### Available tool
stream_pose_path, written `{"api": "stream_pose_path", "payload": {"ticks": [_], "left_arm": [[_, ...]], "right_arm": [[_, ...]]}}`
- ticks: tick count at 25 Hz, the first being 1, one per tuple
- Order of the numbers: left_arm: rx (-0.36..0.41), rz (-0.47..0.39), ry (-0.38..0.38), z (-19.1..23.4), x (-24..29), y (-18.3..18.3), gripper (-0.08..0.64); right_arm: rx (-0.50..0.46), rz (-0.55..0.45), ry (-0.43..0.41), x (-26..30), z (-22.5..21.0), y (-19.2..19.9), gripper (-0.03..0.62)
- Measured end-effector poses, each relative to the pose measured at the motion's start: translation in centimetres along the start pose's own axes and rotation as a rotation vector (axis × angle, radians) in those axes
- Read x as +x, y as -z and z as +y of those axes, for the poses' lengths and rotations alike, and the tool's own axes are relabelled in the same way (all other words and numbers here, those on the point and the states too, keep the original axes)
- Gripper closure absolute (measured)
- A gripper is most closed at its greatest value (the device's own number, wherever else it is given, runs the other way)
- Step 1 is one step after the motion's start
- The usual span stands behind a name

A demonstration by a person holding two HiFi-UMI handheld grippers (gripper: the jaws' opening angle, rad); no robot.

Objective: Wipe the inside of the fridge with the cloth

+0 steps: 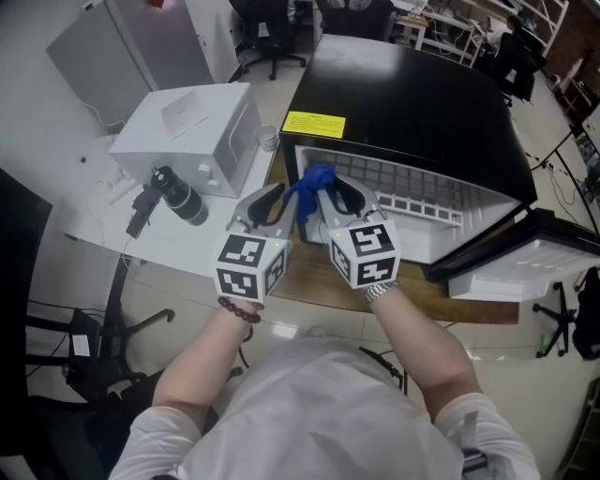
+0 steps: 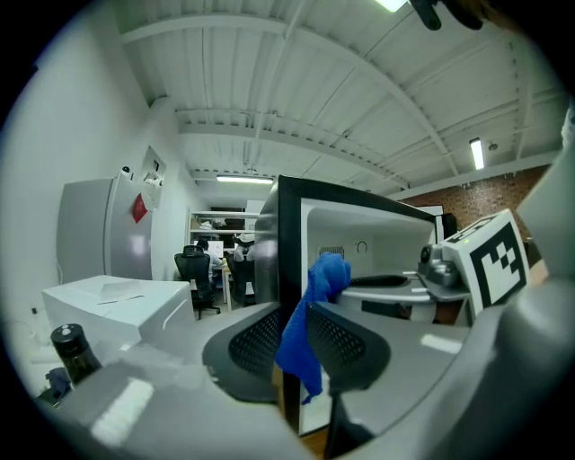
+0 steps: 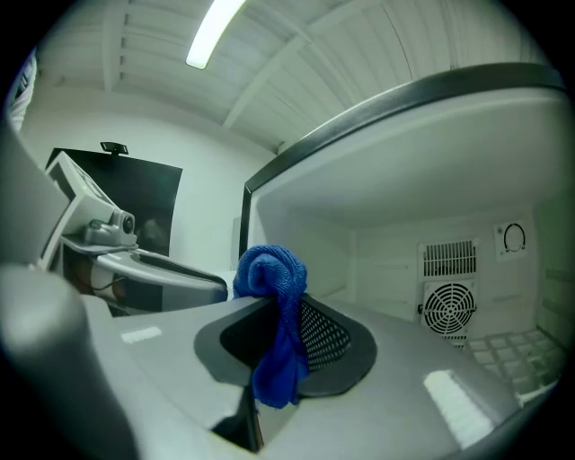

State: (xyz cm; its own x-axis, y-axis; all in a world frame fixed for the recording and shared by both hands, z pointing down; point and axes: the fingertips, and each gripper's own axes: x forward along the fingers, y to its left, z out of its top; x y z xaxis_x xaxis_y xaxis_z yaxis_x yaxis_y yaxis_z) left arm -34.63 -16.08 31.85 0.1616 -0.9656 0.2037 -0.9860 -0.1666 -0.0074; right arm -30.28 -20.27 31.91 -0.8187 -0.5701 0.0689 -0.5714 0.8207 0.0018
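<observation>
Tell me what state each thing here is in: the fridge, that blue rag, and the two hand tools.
Fridge: open, its door swung wide.
Blue cloth: bunched, hanging at the fridge's mouth.
Right tool: shut on the cloth.
Left tool: the cloth hangs between its jaws; whether they press on it is unclear.

Pale floor, white table, black office chair, strip light on ribbed ceiling.
</observation>
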Motion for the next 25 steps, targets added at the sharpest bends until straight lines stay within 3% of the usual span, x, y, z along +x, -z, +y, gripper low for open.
{"api": "stream_pose_path", "payload": {"ticks": [14,25], "left_arm": [[-0.007,-0.016,0.055,0.2,0.5,-0.3,0.477],[0.003,0.0,0.037,0.3,0.6,0.2,0.476]], "right_arm": [[0.022,-0.046,0.011,2.0,-0.5,-0.6,0.522],[0.039,-0.04,0.037,4.0,-2.5,-0.4,0.522]]}}
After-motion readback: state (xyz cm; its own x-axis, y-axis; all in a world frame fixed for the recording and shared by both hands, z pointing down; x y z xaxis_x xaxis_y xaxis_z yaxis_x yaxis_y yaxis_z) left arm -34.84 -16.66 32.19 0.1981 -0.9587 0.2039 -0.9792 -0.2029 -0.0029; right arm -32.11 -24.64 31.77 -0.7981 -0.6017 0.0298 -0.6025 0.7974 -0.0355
